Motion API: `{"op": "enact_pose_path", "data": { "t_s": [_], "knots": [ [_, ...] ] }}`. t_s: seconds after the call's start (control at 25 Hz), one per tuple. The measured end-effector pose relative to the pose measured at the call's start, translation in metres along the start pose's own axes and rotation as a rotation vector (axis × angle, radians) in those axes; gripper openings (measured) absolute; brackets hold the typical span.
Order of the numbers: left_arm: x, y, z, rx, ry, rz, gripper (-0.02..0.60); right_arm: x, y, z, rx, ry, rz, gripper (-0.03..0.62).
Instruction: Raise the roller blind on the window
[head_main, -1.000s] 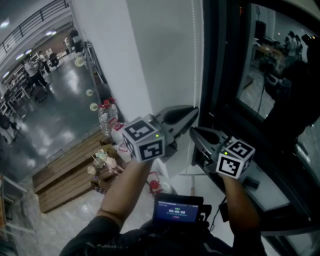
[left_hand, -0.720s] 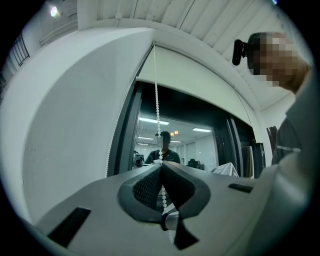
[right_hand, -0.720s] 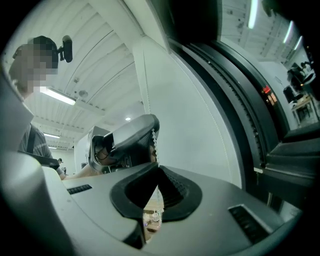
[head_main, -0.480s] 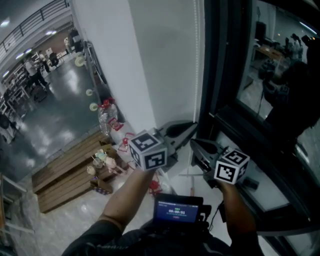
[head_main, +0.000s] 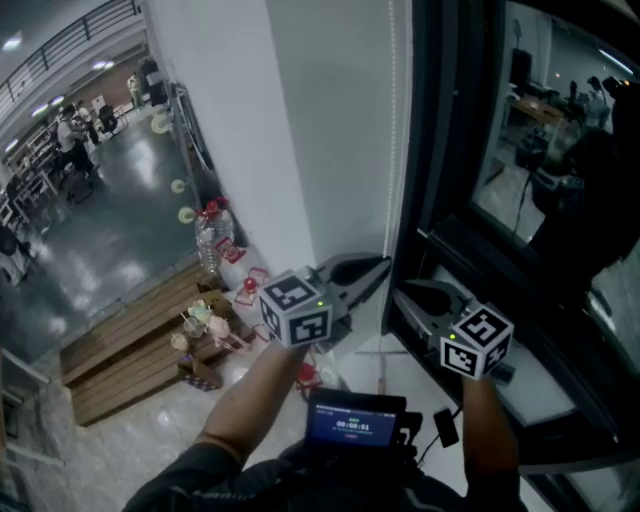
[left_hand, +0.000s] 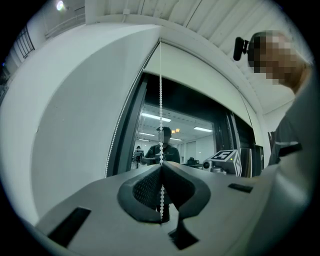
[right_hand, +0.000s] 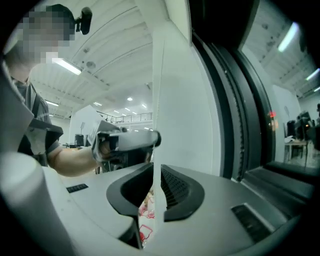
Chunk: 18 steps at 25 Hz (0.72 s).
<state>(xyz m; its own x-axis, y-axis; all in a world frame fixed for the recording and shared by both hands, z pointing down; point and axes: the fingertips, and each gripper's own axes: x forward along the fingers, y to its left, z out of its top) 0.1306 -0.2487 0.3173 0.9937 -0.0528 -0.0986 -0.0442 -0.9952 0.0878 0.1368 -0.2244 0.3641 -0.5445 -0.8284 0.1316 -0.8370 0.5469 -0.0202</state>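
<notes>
**A:** Left gripper view first. What is the left gripper (left_hand: 161, 167) doing?

**B:** Its jaws are shut tight on the bead chain (left_hand: 161, 100). The chain runs straight up in front of the window (left_hand: 200, 145).

**A:** And the right gripper (right_hand: 154, 172)?

**B:** Its jaws have just been opening. There is a gap between them, and they press on nothing.

**A:** Where is it?

**B:** Low down by the window's left edge, close to the left gripper.

**A:** And the roller blind?

**B:** I cannot make it out. I only see its chain beside the window.
</notes>
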Motion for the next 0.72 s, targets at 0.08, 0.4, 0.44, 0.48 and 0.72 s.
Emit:
{"op": "enact_pose_path", "data": {
  "t_s": [0.08, 0.4, 0.44, 0.48, 0.72],
  "knots": [
    [-0.001, -0.001, 0.0, -0.007, -0.007, -0.006, 0.002, -0.008, -0.006, 0.025, -0.013, -0.068, -0.021, 0.072],
    [0.001, -0.017, 0.001, -0.006, -0.009, -0.043, 0.002, -0.003, 0.009, 0.114, 0.0, -0.226, 0.071, 0.074],
    [0.001, -0.018, 0.001, -0.007, -0.01, -0.045, 0.002, -0.001, 0.01, 0.12, -0.011, -0.223, 0.078, 0.074],
    [0.001, -0.02, 0.002, -0.008, -0.01, -0.048, 0.002, 0.001, 0.012, 0.125, -0.019, -0.219, 0.085, 0.074],
    [0.001, -0.022, 0.001, -0.008, -0.009, -0.046, 0.003, 0.007, 0.013, 0.133, 0.003, -0.218, 0.123, 0.0]
  ]
}}
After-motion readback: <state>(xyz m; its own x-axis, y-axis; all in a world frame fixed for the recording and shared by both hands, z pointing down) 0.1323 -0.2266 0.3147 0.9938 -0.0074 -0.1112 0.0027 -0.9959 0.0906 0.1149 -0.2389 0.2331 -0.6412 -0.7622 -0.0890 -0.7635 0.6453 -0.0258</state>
